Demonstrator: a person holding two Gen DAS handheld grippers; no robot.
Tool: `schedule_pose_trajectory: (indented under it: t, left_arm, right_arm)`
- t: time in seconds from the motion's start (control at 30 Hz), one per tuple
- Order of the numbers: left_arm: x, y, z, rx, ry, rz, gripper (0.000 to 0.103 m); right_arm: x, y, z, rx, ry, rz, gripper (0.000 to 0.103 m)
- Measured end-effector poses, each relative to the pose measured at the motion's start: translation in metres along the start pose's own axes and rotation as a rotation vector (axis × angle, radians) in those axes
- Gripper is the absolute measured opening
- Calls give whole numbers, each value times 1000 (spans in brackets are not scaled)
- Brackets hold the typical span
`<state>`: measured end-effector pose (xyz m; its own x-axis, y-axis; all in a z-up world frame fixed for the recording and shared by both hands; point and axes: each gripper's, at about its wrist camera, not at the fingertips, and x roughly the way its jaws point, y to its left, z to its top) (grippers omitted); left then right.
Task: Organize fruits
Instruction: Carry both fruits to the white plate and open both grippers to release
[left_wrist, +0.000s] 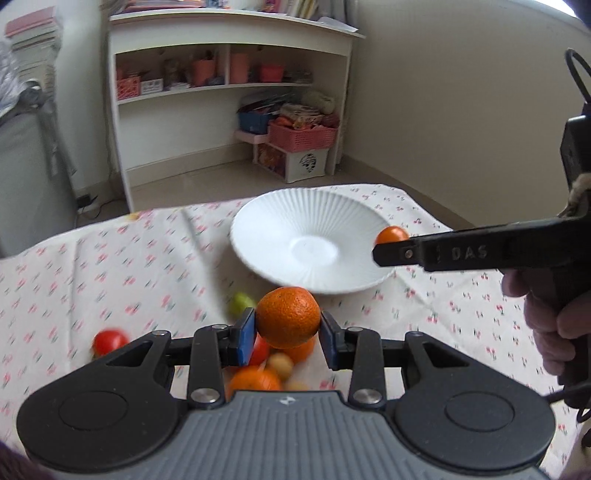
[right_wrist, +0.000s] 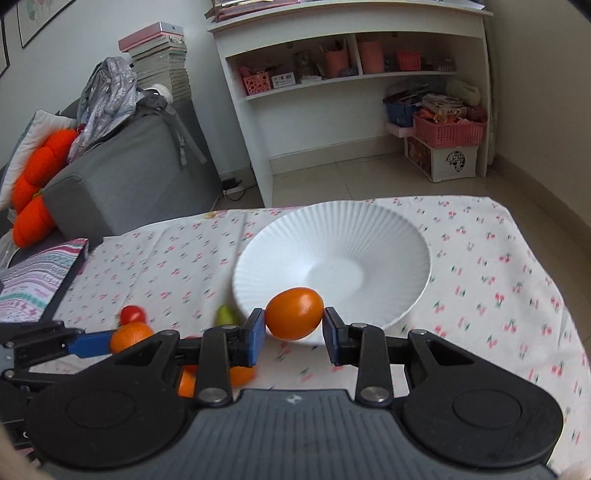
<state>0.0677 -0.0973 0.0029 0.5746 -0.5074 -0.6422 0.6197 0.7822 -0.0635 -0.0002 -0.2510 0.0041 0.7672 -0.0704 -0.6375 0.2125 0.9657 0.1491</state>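
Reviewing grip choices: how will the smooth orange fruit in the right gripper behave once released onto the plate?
Egg-shaped and glossy, the orange fruit will probably roll or slide down the white plate's sloped ribbed wall toward its centre. Likely light and firm.

Soft, even daylight throughout, brightest at the blown-out upper right corner of the left wrist view. Mild glare on the white plate (right_wrist: 332, 254) and a small highlight on the smooth orange fruit (right_wrist: 294, 313) just in front of it. Faint, diffuse shadows under the plate's near rim. Motion smear across the patterned cloth (right_wrist: 480, 258) around the plate and on the loose fruits left of it. Strong fisheye bowing of the white shelf (right_wrist: 351, 85) behind the plate; dark vignetting in the corners.
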Motion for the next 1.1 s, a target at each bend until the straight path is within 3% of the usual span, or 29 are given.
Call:
schedule_pose_trajectory:
  t: [0.53,0.8,1.1]
  left_arm:
    - [116,-7,44,153,0,-72,27]
    - [137,-4,46,259,20,-54,27]
    - [145,1,45,276,47,-79,28]
  right_arm:
    - [55,-40,16,-86,-2,23,30]
    - [62,-42,19,-137,-11,23,30]
    - [71,-50,15,-118,18,20,30]
